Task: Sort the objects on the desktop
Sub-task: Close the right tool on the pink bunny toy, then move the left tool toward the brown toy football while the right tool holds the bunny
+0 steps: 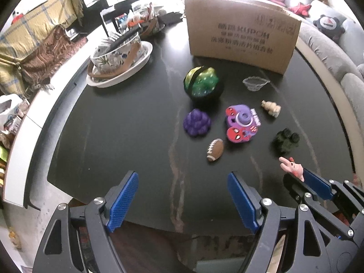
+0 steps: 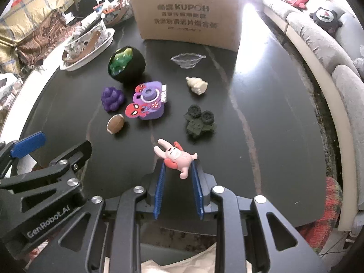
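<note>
**Ana:** Right under your right gripper (image 2: 178, 170) sits the pink rabbit figure (image 2: 176, 158), lying on its back on the dark table (image 2: 273, 136). Your blue pads (image 2: 160, 188) flank its lower body, but I can't tell whether they are pinching it or only beside it.

**Ben:** How will it handle?

**Ana:** You should find it light, I'd judge, and probably rubbery, so it may squirm if you pinch a limb. Take it across the torso, not by the ears or the thin legs.

**Ben:** And its looks?

**Ana:** Pale pink body, long ears pointing toward the toy football (image 2: 116, 124), a red patch at the shoulder, arms spread.

**Ben:** My other hand?

**Ana:** Your left gripper (image 1: 183, 201) hangs over the near table edge, fingers wide apart, holding nothing. The cardboard box (image 2: 188, 11) stands at the far side.
</note>
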Demonstrator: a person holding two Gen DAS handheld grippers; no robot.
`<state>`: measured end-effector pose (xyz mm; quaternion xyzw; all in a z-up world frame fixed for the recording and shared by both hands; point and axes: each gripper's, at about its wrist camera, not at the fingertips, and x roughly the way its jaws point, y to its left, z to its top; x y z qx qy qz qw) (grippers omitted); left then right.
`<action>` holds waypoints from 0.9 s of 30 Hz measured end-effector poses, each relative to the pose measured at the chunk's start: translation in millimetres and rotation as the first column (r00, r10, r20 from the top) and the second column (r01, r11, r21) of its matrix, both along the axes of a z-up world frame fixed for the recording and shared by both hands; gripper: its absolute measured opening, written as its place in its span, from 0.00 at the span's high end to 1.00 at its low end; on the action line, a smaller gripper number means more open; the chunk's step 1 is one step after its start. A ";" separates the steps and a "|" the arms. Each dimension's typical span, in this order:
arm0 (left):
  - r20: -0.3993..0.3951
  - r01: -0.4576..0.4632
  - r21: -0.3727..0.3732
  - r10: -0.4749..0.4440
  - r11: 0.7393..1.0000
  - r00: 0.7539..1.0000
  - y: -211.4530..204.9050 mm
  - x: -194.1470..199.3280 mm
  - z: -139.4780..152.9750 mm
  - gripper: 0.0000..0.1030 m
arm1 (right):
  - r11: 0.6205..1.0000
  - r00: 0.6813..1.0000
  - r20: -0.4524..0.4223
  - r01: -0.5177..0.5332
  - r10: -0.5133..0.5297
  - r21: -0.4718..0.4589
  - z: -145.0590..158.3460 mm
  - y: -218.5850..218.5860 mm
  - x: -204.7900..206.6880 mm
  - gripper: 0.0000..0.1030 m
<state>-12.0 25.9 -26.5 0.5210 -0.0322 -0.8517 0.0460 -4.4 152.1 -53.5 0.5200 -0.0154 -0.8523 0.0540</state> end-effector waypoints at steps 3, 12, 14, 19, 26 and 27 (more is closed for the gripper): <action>-0.004 -0.020 0.058 0.021 0.998 1.000 -1.8 -2.3 -1.0 0.25 | 1.000 0.999 -0.026 0.019 -0.019 0.009 5.4 4.9 -0.6 0.80; -0.075 -0.049 0.133 0.059 0.990 0.995 16.7 21.5 7.2 0.26 | 0.998 0.995 -0.082 0.061 -0.060 0.000 23.2 30.1 11.6 0.80; -0.065 -0.044 0.156 0.055 0.987 0.996 18.1 24.1 7.1 0.26 | 0.998 0.993 -0.095 0.065 -0.065 -0.002 27.5 35.2 15.0 0.80; -0.081 -0.022 0.109 0.030 0.994 0.996 25.1 27.2 10.8 0.26 | 0.999 0.995 -0.080 0.053 -0.053 0.003 25.2 41.2 20.7 0.80; -0.118 -0.037 0.117 0.051 0.992 0.992 21.0 23.2 18.3 0.25 | 0.999 0.998 -0.062 0.029 -0.027 0.024 17.8 34.6 19.3 0.80; -0.122 -0.030 0.107 0.043 0.994 0.992 22.7 22.7 19.1 0.25 | 0.999 0.998 -0.063 0.021 -0.019 0.026 17.6 32.6 19.1 0.80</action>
